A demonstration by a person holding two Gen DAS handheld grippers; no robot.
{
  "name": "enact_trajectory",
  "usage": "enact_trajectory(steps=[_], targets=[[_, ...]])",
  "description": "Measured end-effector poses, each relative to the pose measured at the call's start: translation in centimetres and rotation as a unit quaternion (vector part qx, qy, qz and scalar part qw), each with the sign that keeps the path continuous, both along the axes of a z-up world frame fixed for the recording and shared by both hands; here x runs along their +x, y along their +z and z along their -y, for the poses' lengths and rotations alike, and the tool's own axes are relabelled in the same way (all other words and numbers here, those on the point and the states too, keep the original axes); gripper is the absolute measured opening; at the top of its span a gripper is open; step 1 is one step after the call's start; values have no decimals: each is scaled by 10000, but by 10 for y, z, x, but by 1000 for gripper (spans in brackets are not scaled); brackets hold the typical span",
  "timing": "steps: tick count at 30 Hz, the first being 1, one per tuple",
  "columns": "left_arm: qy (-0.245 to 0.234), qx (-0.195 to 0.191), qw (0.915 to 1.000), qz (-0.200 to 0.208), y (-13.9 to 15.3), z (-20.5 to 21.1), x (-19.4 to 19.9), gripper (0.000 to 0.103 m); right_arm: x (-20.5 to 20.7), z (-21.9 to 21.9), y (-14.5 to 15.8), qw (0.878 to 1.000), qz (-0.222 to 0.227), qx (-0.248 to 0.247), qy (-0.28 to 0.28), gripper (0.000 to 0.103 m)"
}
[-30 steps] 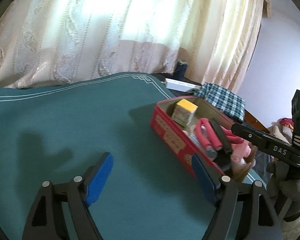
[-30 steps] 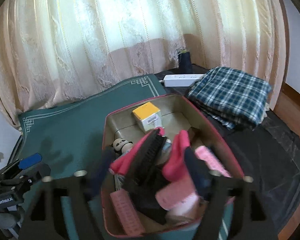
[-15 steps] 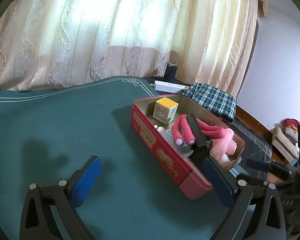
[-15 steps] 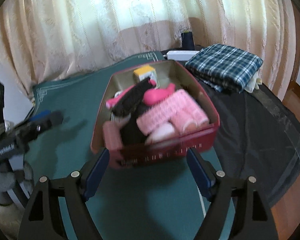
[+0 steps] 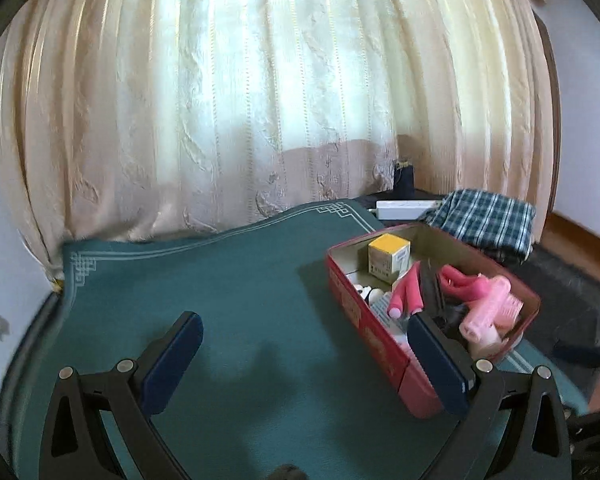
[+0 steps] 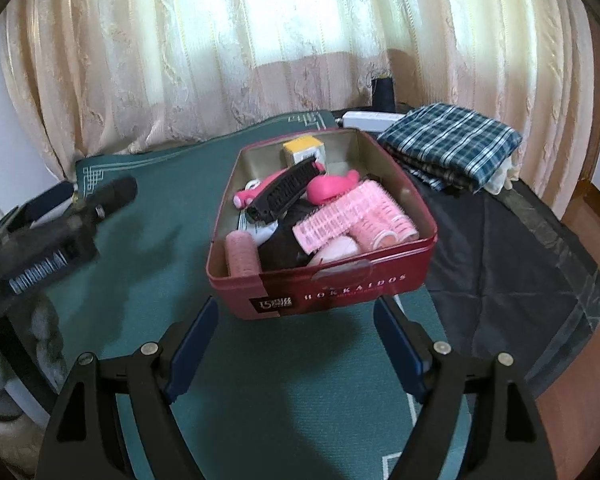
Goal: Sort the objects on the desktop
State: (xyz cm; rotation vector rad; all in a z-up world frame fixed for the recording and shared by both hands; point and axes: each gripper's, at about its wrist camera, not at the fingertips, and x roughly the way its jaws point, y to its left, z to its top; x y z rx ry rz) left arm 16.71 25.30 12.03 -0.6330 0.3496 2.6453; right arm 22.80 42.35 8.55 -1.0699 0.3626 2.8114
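The left gripper [image 5: 306, 364] gapes wide over bare green felt near the desk's [image 5: 228, 304] left edge, nothing between its blue pads. To its right sits the red tin [image 6: 328, 284], rectangular and glossy, crammed with bristly pink rollers [image 6: 360, 216], a black comb [image 6: 286, 190] and a yellow box [image 6: 302, 148]. The right gripper [image 6: 296, 346] stands open, empty, just before the tin's near wall. Folded plaid cloth [image 6: 450, 144] lies at the far right corner.
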Motion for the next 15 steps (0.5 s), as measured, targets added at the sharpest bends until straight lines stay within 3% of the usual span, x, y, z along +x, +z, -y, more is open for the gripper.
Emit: enact_trajectory(steps=[5,15], targets=[[-264,73,9992,291,-5,-6,4,103,6,-1,7,9999,-102,39,-102,83],[-454,-130,9979,451,-14,-5,4,103,4,4,-4,10000,56,-40,-20,84]])
